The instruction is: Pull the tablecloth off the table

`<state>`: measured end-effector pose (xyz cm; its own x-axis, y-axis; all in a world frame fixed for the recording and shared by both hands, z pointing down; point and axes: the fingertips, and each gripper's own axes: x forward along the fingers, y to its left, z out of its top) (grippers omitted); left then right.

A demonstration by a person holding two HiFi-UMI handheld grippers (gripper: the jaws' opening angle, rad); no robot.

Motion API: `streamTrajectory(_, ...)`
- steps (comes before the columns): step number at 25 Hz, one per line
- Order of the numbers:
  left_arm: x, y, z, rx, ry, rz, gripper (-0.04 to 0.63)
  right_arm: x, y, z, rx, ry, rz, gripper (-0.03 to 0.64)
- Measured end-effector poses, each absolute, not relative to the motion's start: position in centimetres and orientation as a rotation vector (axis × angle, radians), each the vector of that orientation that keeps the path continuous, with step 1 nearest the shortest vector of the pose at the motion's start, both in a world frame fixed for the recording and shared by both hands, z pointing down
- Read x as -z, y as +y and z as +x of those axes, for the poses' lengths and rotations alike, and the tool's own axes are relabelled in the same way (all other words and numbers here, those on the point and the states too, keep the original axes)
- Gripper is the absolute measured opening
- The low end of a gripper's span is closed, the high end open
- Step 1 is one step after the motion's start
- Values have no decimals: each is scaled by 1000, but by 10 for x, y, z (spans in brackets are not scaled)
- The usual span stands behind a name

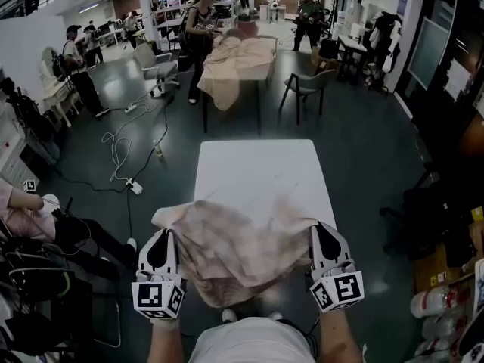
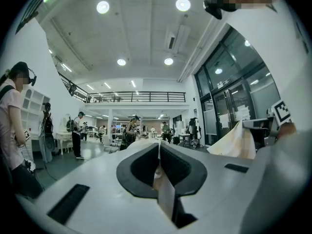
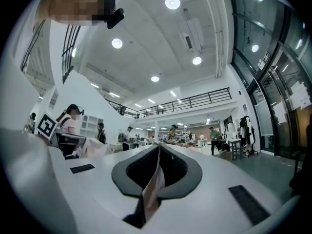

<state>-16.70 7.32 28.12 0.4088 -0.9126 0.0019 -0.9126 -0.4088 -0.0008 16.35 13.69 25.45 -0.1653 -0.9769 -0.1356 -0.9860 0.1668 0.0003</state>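
The white bench (image 1: 265,165) fills the middle of the head view and runs away toward 12 o'clock. Its far half is bare. Its near end, at 6 o'clock, is hidden under the bunched tablecloth (image 1: 234,240).

The beige tablecloth lies crumpled there and sags off the near edge between the two grippers. Its lowest part is cut off by the person's own body, so how far it hangs cannot be told.

The left gripper (image 1: 161,237) sits at the heap's 8 o'clock corner and the right gripper (image 1: 324,229) at its 4 o'clock corner. In this view the tips of both are partly buried in folds.

In the left gripper view the fingers (image 2: 146,162) are pressed together on a thin strip of cloth (image 2: 165,191), and a larger fold shows at 3 o'clock. In the right gripper view the fingers (image 3: 178,167) likewise pinch a narrow strip (image 3: 153,189). The rest of the cloth lies below each gripper's body and out of sight.

At 12 o'clock in the head view stands a second bench (image 1: 253,74) draped in a beige cloth, too far off for detail.
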Motion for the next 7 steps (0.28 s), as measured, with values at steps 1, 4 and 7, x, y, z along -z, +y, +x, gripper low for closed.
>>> streamTrajectory(1, -281, 72, -166, -6, -1705, 2638, 20, -254, 137, 166, -131, 2308, -1966, 31)
streamTrajectory(4, -279, 69, -163, -1, -1706, 2639, 20, -254, 137, 173, -124, 2288, -1977, 31)
streamTrajectory(7, -278, 64, -160, 13, -1714, 2643, 20, -253, 133, 177, -132, 2281, -1980, 31)
